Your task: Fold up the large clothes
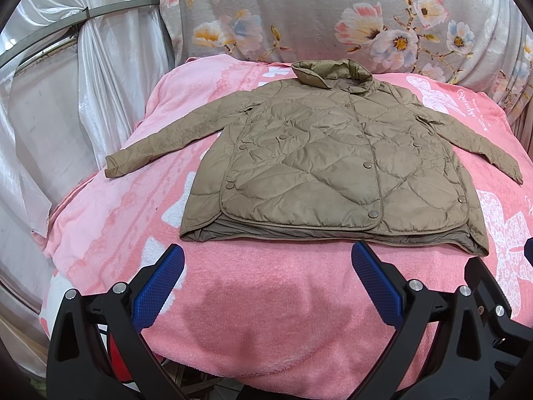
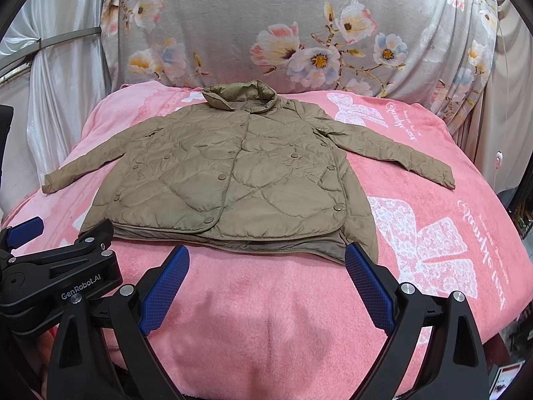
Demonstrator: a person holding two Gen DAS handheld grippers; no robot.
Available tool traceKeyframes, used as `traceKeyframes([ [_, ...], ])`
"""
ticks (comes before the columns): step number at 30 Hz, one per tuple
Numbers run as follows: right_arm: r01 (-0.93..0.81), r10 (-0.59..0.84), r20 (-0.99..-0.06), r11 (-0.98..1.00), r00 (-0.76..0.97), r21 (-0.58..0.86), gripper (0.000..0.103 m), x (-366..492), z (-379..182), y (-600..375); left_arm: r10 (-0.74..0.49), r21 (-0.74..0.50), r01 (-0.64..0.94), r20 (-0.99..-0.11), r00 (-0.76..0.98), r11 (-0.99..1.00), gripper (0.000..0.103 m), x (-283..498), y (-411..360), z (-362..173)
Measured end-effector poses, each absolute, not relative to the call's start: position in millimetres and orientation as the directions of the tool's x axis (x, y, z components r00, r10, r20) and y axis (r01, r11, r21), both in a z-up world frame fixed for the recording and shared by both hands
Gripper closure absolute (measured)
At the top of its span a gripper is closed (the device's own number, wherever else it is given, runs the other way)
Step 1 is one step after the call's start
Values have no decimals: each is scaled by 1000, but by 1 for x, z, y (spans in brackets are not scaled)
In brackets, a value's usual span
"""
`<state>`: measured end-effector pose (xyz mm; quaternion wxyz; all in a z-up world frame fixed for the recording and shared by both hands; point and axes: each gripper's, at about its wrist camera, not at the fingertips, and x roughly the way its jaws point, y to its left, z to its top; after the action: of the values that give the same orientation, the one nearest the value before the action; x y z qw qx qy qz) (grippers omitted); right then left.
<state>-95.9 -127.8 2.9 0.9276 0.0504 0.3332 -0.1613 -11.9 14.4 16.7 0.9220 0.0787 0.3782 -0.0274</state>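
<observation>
A tan quilted jacket (image 1: 319, 163) lies flat, front up, on a pink blanket (image 1: 260, 300), with its collar at the far end and both sleeves spread out to the sides. It also shows in the right wrist view (image 2: 230, 183). My left gripper (image 1: 268, 253) is open and empty, hovering just short of the jacket's near hem. My right gripper (image 2: 266, 256) is open and empty, at the near hem toward its right corner. The left gripper's body (image 2: 56, 266) shows at the left of the right wrist view.
The pink blanket (image 2: 433, 233) covers a raised surface that drops off at the near and side edges. A grey floral cloth (image 1: 333, 16) hangs behind. White satin drapes (image 1: 66, 100) and a metal bar (image 1: 83, 20) stand at the left.
</observation>
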Motion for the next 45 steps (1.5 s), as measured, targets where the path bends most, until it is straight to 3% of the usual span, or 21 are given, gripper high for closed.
traceKeyframes([
  [15, 335, -264, -641, 942, 721, -10, 10, -93, 3, -129, 10, 127, 111, -702, 712, 986, 5, -12, 14, 16],
  [23, 328, -194, -694, 943, 693, 64, 10, -67, -20, -167, -17, 102, 135, -734, 679, 986, 5, 18, 4, 0],
  [31, 487, -263, -692, 861, 672, 146, 11, -13, -30, -286, 7, 77, 79, -757, 654, 994, 5, 88, 6, -18],
  [36, 657, -347, -690, 712, 636, 248, 11, 9, -42, -401, 106, 142, -2, -726, 680, 990, 5, 136, 5, -25],
  [45, 832, -471, -703, 444, 533, 333, 11, 21, -78, -546, 171, 135, -106, -719, 674, 985, 5, 198, 22, -40],
])
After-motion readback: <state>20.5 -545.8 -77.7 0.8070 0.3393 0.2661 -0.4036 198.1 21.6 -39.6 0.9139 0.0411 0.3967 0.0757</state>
